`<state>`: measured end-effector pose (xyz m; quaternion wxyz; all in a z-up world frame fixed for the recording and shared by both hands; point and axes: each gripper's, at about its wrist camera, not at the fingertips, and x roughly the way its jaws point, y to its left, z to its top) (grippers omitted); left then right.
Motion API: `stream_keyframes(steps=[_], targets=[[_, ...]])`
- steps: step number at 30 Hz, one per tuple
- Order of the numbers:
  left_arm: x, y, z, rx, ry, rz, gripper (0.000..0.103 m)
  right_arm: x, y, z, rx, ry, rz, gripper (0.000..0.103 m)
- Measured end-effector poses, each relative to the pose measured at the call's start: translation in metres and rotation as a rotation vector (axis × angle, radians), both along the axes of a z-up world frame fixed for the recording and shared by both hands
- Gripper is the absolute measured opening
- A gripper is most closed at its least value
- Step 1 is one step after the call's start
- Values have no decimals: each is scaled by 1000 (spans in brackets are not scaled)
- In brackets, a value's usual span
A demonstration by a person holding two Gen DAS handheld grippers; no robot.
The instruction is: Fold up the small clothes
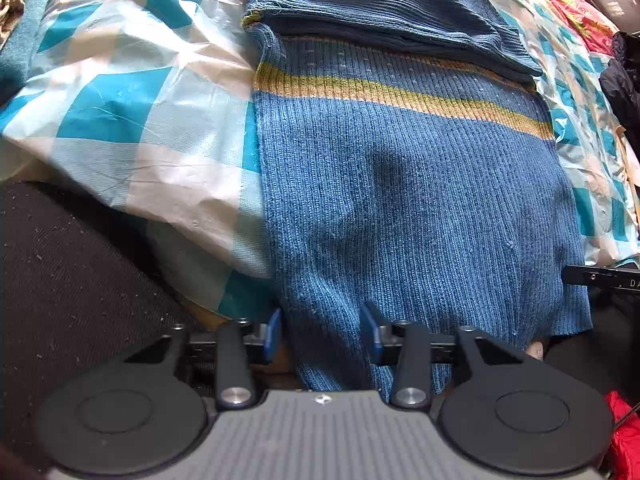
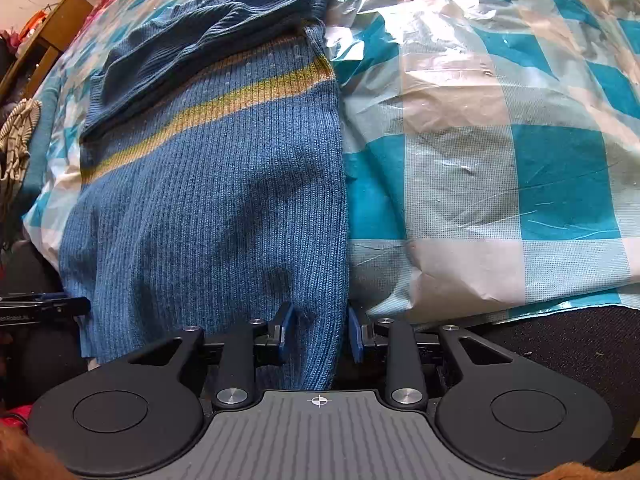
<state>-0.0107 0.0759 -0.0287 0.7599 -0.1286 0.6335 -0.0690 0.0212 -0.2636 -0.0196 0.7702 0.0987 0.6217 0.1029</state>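
- Sweater [image 1: 400, 200] of blue knit lay on the checkered plastic sheet [image 1: 120, 112], hem toward six o'clock.
- My left gripper [image 1: 322, 332] clamped its hem corner.
- My right gripper [image 2: 318, 332] clamped the opposite hem corner.

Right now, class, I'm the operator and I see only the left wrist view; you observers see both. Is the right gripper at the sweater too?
Observer: Yes. The right gripper has the sweater's side edge, near the hem, between its blue pads. I cannot tell whether they pinch it.
Operator: What lies past that edge?
Observer: The checked plastic sheet, crinkled, running out to the picture's right side.
Operator: Anything beyond the sweater's far end?
Observer: A wooden shelf stands at the upper left of the right wrist view.
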Motion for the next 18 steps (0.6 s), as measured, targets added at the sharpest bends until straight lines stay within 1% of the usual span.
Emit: stream_keyframes(steps=[1, 2, 5, 9, 13, 16, 18], targets=[[0, 1, -1, -17, 12, 3, 18, 0, -3, 1, 14, 0, -5, 24], [-1, 4, -3, -42, 18, 10, 16, -2, -5, 2, 27, -1, -6, 15], [-4, 9, 3, -110, -10, 22, 15, -6, -12, 6, 96, -5, -27, 8], [-7, 19, 15, -219, -65, 56, 14, -10, -19, 14, 225, -43, -89, 7], [3, 38, 28, -408, -140, 139, 14, -4, -28, 31, 406, -132, -186, 7], [19, 48, 40, -511, -214, 178, 14, 10, -32, 48, 522, -218, -253, 7], [32, 57, 48, -565, -270, 207, 14, 26, -31, 59, 580, -280, -290, 7]])
